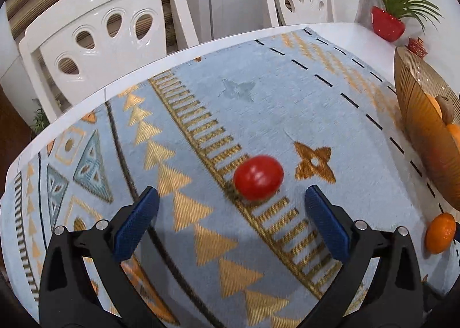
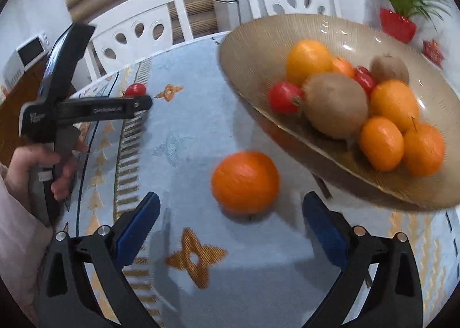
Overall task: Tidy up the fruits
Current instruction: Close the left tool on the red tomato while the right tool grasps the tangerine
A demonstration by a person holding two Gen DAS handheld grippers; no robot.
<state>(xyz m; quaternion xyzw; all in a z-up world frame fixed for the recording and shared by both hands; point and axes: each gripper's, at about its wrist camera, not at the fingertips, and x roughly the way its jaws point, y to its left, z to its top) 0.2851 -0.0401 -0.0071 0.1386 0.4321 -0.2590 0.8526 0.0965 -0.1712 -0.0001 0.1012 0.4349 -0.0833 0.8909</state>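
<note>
A red cherry tomato [image 1: 258, 177] lies on the patterned blue cloth, just ahead of my left gripper [image 1: 231, 198], which is open with nothing between its blue pads. In the right wrist view a loose orange [image 2: 245, 182] rests on the cloth just ahead of my right gripper [image 2: 231, 204], also open and bare. The same orange [image 1: 440, 233] shows at the right edge of the left view. A ribbed tan fruit bowl [image 2: 253, 49] stands behind it and holds several oranges, two kiwis [image 2: 335, 105] and red tomatoes [image 2: 284, 97]. The left gripper [image 2: 143, 103] is seen from the side near the tomato [image 2: 135, 89].
A hand [image 2: 34, 164] and pale sleeve grip the left tool's handle. White chairs [image 1: 97, 37] stand along the table's far edge. A red pot with a green plant [image 1: 388, 24] sits at the far right corner. The bowl [image 1: 425, 138] borders the right side.
</note>
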